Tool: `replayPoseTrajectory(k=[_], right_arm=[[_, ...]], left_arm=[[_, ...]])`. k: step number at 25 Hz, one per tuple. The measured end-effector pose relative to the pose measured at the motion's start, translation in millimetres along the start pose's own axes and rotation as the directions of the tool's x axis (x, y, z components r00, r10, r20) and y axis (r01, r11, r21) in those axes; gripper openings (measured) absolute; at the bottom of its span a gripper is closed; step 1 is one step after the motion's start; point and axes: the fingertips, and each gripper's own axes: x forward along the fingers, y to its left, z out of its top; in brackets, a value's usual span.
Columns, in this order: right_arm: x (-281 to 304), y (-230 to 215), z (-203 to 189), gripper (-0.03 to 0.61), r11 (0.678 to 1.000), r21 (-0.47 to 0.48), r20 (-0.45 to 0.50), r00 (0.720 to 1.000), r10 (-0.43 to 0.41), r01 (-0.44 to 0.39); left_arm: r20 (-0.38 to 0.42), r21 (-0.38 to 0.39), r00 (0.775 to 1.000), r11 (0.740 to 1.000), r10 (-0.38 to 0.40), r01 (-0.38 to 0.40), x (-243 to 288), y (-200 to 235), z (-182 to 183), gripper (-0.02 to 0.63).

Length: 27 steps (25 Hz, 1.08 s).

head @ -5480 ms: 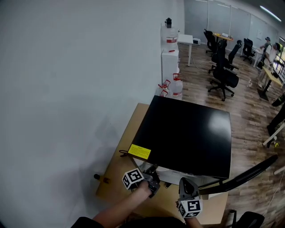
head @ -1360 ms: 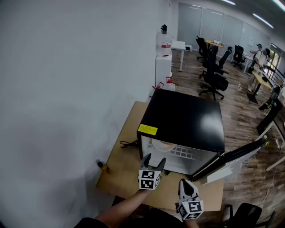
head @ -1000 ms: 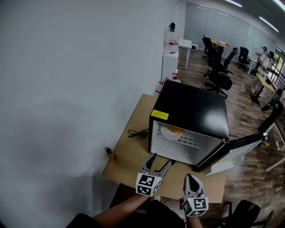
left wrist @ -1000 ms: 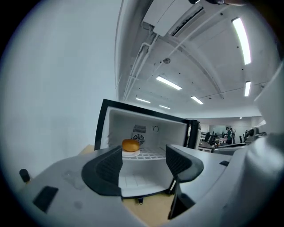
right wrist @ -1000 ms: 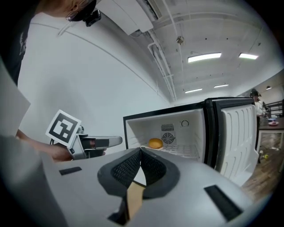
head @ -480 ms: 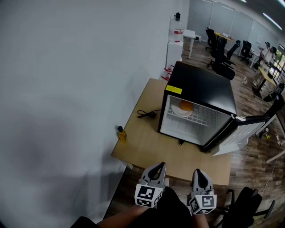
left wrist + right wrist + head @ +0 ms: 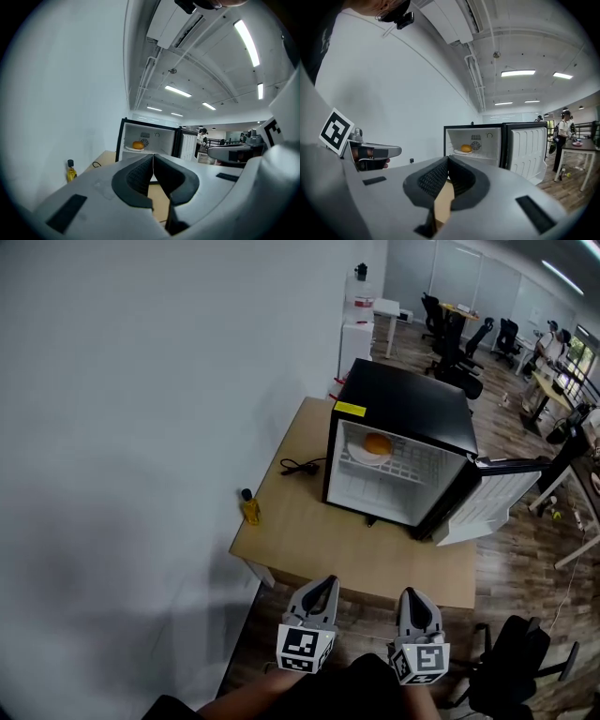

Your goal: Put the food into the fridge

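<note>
The black mini fridge (image 7: 403,409) stands on the wooden table (image 7: 309,531) with its door (image 7: 492,498) swung open to the right. On the top shelf inside, an orange bun-like food (image 7: 377,442) lies on a white plate. Both grippers hang short of the table's near edge, well away from the fridge. My left gripper (image 7: 322,585) is shut and empty, as is my right gripper (image 7: 413,596). The left gripper view has the food (image 7: 138,145) beyond the left gripper (image 7: 153,159). From the right gripper (image 7: 447,163), the food (image 7: 466,148) lies straight ahead.
A small yellow bottle (image 7: 249,507) stands at the table's left edge and a black cable (image 7: 298,467) lies beside the fridge. A white wall runs along the left. Office chairs, desks and people fill the room behind. A black chair (image 7: 511,662) is at my right.
The view has backed away from the fridge, and both grippers have drawn off the table toward me. The left gripper's jaws, open a second ago, have shut.
</note>
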Motion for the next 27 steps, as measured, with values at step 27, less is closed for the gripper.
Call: replayPoseTrajectory(k=[27], right_arm=[[-83.6, -71.8, 3.3, 0.06, 0.999, 0.02, 0.045, 0.998, -0.041, 0.04]], left_arm=[[-0.004, 0.024, 1.0, 1.0, -0.018, 0.018, 2.3, -85.5, 3.1, 0.015]])
